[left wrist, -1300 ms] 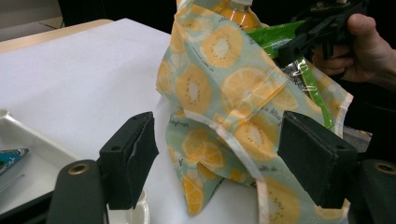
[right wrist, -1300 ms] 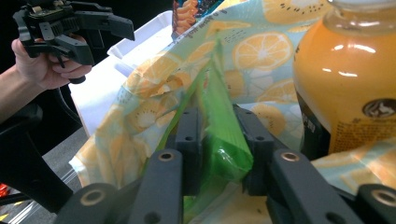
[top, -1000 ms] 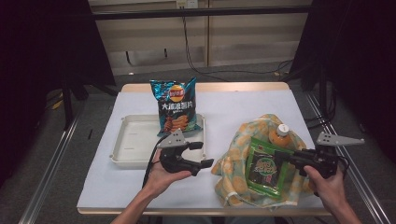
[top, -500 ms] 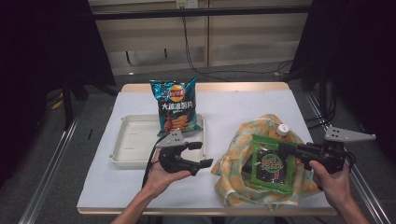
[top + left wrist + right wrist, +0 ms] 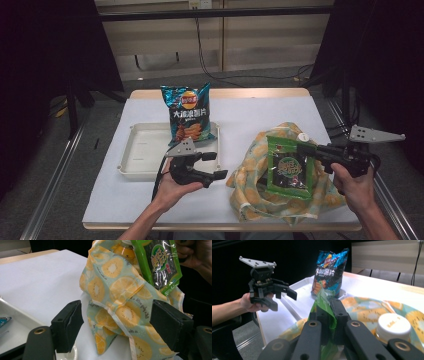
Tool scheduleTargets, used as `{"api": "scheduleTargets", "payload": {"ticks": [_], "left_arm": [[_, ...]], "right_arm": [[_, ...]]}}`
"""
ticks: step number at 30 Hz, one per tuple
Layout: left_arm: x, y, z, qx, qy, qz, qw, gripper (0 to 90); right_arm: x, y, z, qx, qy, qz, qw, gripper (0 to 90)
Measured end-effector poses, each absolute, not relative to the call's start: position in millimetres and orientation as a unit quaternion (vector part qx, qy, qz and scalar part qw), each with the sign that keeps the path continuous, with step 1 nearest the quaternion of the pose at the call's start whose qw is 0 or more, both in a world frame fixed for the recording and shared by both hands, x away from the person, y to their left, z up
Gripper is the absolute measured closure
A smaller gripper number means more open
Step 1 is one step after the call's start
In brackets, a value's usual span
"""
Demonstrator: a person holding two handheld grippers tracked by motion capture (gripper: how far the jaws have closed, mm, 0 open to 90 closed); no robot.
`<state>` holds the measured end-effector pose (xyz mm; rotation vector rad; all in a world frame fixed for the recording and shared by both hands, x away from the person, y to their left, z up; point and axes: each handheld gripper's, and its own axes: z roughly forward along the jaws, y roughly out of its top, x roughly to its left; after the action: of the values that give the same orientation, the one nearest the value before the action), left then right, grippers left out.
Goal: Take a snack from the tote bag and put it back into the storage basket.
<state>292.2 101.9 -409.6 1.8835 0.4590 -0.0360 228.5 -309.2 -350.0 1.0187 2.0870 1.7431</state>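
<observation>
Your right tool [image 5: 304,148], its jaws having just closed, pinches the top edge of the green snack packet [image 5: 287,167] above the fruit-print bag [image 5: 250,172], while your left tool [image 5: 212,166] hangs open just left of that bag.

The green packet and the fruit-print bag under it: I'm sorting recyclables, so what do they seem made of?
The green packet looks like glossy plastic film: it glints, has a clear window and flat sealed edges. The fruit-print bag looks like matte woven cloth, possibly cotton: it folds softly and has a stitched hem. The right gripper pinches the packet's edge.
</observation>
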Motion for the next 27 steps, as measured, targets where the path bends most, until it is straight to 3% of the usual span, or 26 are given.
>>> {"api": "scheduleTargets", "payload": {"ticks": [16, 27], "left_arm": [[288, 85, -385, 0.790, 0.169, -0.014, 0.589, 27.3], [295, 62, -357, 0.764, 0.126, -0.042, 0.632, 45.6]], "right_arm": [[233, -294, -326, 0.313, 0.713, 0.615, 0.123, 87.7], [241, -278, -324, 0.293, 0.712, 0.629, 0.109, 87.8]]}}
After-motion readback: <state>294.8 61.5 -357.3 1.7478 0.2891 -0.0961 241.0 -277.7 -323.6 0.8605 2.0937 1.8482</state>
